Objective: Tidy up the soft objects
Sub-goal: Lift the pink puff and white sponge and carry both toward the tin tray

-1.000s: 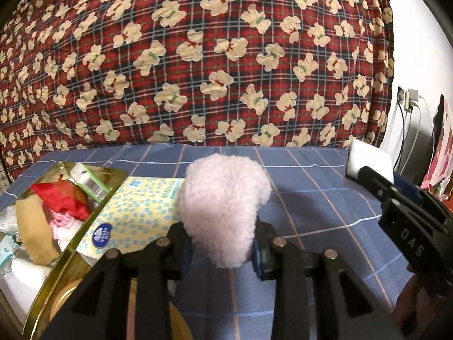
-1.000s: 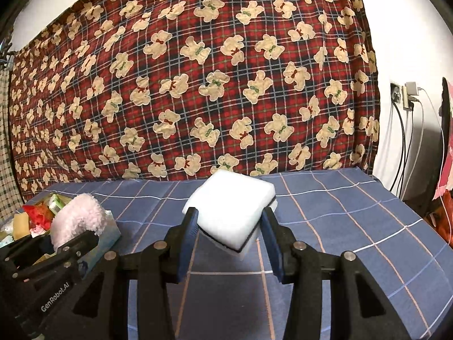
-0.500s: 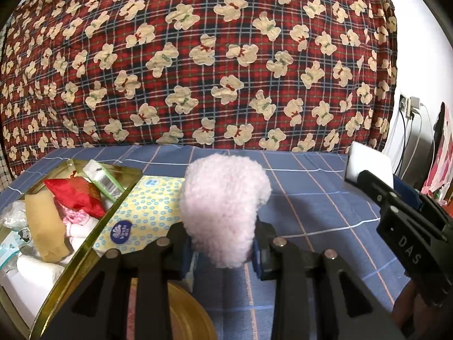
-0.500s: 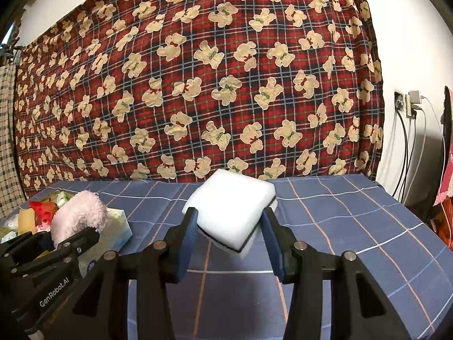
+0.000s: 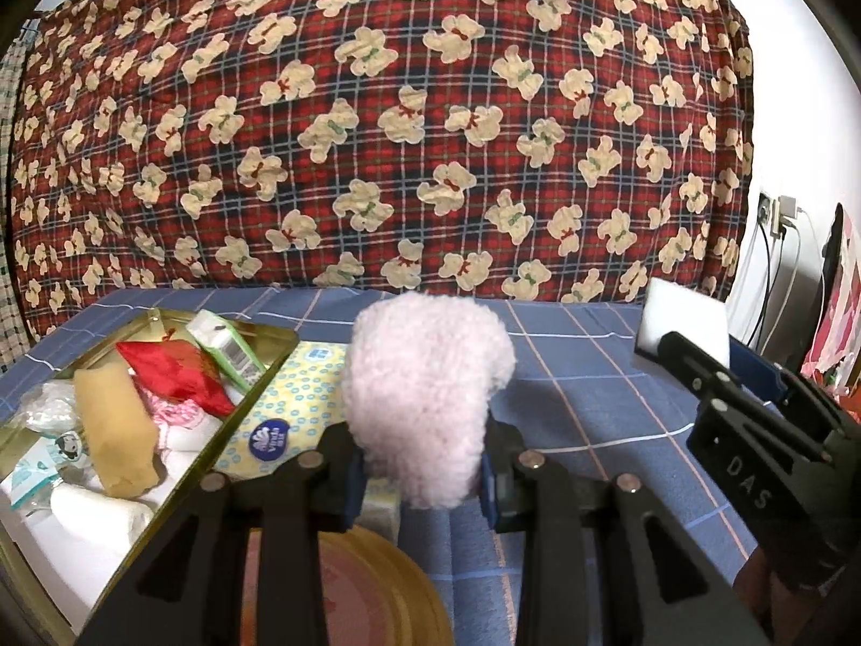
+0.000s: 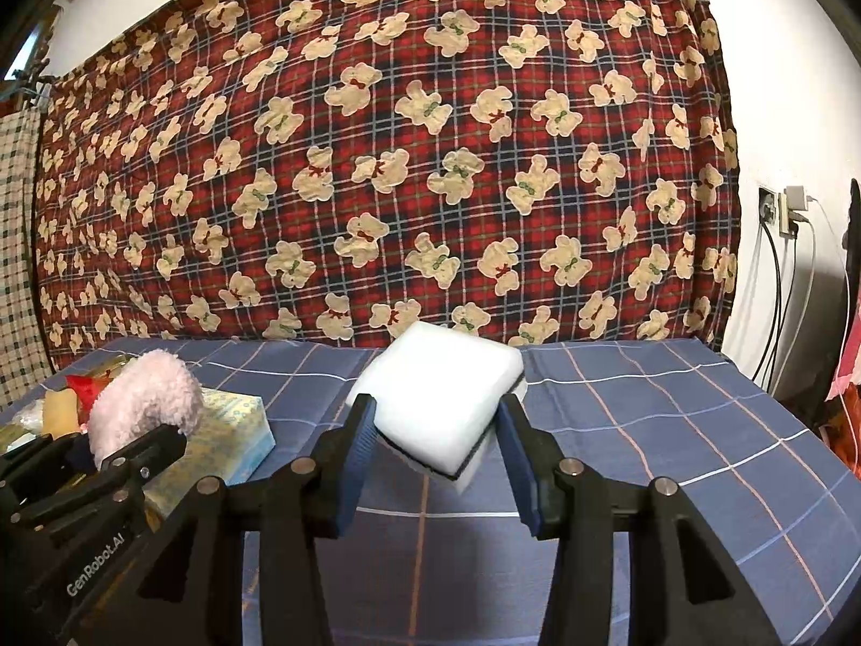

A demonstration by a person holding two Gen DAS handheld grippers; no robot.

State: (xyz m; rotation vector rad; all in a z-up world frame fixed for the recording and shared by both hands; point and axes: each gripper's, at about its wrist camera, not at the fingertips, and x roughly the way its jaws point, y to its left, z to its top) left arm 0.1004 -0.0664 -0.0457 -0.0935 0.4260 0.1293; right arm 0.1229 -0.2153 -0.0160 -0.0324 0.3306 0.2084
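Two soft things held, neither stowed yet.

Your left gripper (image 5: 422, 471) has its jaws closed on the pink puff (image 5: 425, 393), raised just right of the gold tin (image 5: 253, 393); your right gripper (image 6: 436, 463) grips the white sponge (image 6: 438, 404) above the bench (image 6: 646, 430). The tin already holds several items; these two remain.

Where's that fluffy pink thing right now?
The fluffy pink thing is pinched in the left gripper, held above the blue checked cloth just right of the yellow tissue pack and the gold tin.
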